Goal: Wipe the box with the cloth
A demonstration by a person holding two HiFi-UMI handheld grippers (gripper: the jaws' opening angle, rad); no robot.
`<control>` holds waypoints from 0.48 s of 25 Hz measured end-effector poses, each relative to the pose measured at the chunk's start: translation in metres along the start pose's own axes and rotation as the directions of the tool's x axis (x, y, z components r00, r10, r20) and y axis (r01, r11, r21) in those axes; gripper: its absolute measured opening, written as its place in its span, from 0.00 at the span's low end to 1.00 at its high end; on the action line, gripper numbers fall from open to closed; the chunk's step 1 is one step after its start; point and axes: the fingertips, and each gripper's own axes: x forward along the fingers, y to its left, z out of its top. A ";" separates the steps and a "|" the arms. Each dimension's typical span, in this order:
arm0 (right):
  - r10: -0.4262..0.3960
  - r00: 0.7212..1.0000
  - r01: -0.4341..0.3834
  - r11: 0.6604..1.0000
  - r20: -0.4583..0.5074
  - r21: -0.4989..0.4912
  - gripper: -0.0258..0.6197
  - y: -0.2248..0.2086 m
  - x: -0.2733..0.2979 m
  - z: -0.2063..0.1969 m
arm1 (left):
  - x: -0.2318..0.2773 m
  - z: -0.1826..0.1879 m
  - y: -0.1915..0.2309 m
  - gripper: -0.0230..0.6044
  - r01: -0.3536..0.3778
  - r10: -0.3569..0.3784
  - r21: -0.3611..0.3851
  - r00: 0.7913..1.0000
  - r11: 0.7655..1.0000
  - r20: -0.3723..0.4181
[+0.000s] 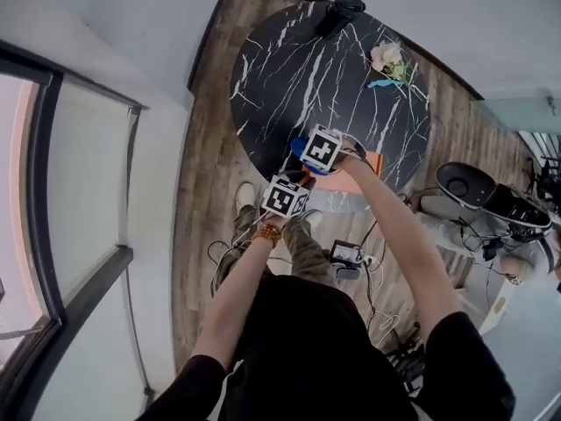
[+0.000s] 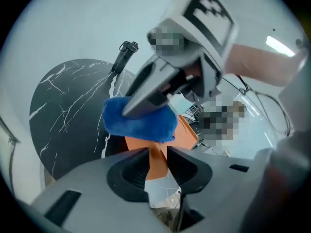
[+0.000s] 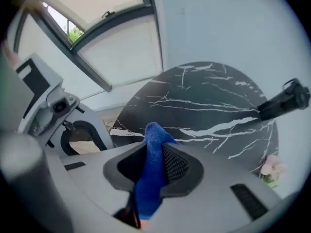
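Left tool [image 2: 156, 158] clamped on thin edge of orange box [image 2: 183, 130]. Box sits at near rim of marble worktop [image 1: 289, 77]. Right tool [image 3: 154, 152] clenched on blue cloth [image 2: 138, 123], cloth against box. Risks: wiping push likely twists box out of narrow pinch and off rim; cloth may drag loose.

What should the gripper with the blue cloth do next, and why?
Probably slide the right gripper sideways so the blue cloth rubs across the orange box. The cloth lies on the box, pinched in that gripper, and the left gripper clamps the box's edge.
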 end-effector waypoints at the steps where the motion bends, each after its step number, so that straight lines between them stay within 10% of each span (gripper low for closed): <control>1: -0.066 0.996 0.066 0.998 0.067 0.003 0.15 0.000 -0.005 -0.002 | 0.000 0.003 0.001 0.22 -0.003 0.003 0.006 1.000 1.000 -0.005; 5: -0.280 0.896 0.191 0.944 0.344 0.270 0.15 -0.005 -0.036 -0.021 | 0.006 0.009 -0.002 0.24 0.002 0.001 0.055 0.998 0.999 -0.066; 12: -0.532 0.814 0.283 0.713 0.233 0.641 0.15 -0.010 -0.032 -0.178 | 0.012 0.006 0.001 0.28 -0.024 0.038 0.103 0.989 0.994 -0.140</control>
